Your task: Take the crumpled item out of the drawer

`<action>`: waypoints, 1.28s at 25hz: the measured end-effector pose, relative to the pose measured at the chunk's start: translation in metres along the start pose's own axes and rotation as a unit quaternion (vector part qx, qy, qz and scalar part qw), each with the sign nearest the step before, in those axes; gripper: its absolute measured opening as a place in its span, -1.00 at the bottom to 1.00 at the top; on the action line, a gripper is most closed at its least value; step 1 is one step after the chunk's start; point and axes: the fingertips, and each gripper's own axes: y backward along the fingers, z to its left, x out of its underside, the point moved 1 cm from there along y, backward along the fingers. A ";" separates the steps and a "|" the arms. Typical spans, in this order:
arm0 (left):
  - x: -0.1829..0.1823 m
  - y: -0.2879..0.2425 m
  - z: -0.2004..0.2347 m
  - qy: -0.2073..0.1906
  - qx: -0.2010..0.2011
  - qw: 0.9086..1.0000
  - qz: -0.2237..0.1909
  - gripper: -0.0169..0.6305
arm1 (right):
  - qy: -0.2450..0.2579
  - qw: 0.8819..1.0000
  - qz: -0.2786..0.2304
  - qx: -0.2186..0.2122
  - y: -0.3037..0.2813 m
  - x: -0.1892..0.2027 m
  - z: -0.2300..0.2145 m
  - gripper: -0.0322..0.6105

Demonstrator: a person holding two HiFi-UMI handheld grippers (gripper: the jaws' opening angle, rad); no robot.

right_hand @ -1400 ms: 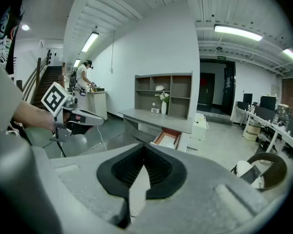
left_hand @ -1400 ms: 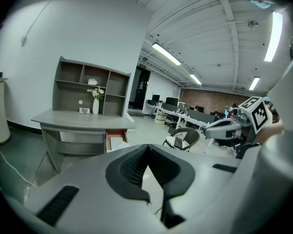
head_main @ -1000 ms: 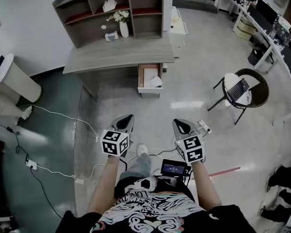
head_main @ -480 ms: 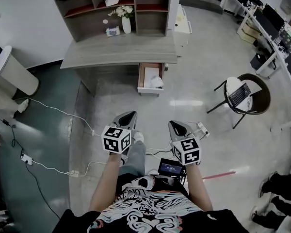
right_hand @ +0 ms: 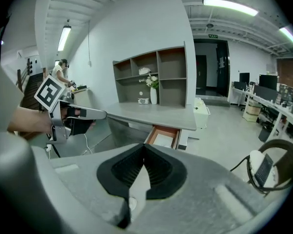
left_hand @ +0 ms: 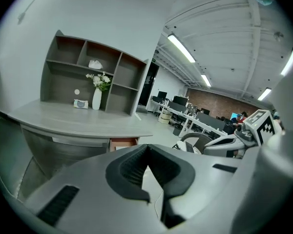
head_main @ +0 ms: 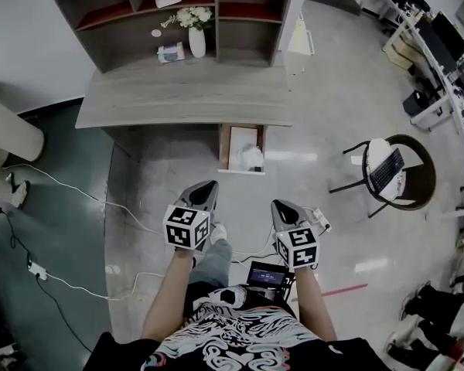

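The wooden drawer stands pulled out from under the grey desk. A white crumpled item lies at the drawer's front right, beside a flat white sheet. Both grippers hang over the floor short of the drawer, pointing at it. My left gripper is shut with nothing in it, and so is my right gripper. In the left gripper view the left gripper has its pads meeting at the tip, with the drawer beyond. In the right gripper view the right gripper points at the drawer; the crumpled item is not clear there.
A shelf unit on the desk holds a vase of flowers and small items. A round chair with a laptop stands to the right. Cables and a power strip lie on the floor. A pale bin stands at the left.
The person has stepped toward the desk, so the desk and the open drawer sit nearer and larger. Both grippers stay shut, held side by side as before.
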 end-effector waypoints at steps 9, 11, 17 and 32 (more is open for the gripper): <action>-0.024 -0.078 0.071 -0.006 0.027 0.998 0.054 -0.95 | 0.033 0.998 0.048 0.035 -0.092 -0.045 -0.038 -0.89; -0.028 -0.087 0.077 -0.009 0.030 0.998 0.059 -0.95 | 0.037 0.997 0.049 0.043 -0.097 -0.050 -0.047 -0.89; -0.033 -0.104 0.079 -0.011 0.046 0.997 0.068 -0.95 | 0.014 0.996 0.019 0.081 -0.095 -0.075 -0.080 -0.88; -0.043 -0.139 0.094 -0.002 0.035 0.996 0.078 -0.95 | 0.039 0.997 0.056 0.042 -0.130 -0.064 -0.084 -0.88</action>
